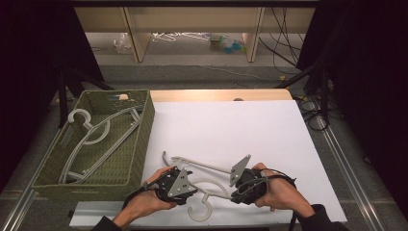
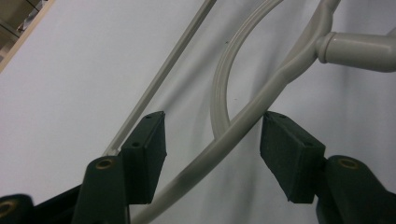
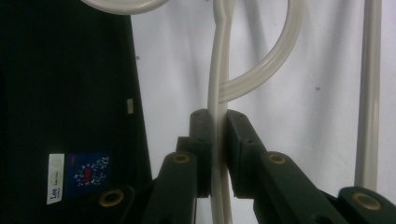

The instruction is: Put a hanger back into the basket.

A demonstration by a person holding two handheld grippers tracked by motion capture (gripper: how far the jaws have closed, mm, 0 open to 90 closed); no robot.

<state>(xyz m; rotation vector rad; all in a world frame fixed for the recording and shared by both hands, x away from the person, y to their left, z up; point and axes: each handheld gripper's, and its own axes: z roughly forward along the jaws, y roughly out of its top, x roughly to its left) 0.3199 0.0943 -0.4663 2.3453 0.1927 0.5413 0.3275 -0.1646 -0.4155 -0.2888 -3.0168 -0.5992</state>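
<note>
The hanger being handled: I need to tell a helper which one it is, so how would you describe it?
Start at the white table sheet, right of the green woven basket. At its near edge, between the person's two hands, lies a pale grey plastic hanger, hook toward the person. Unlike the hangers in the basket, it lies on the sheet, with the right gripper clamped on its arm and the left gripper open around it.

Far half and right side of the white table top (image 1: 231,125) are left open for passage. Left edge is blocked by the green basket (image 1: 139,144). Near edge is taken up by the hanger (image 1: 211,190), just beside the basket's near corner.
</note>
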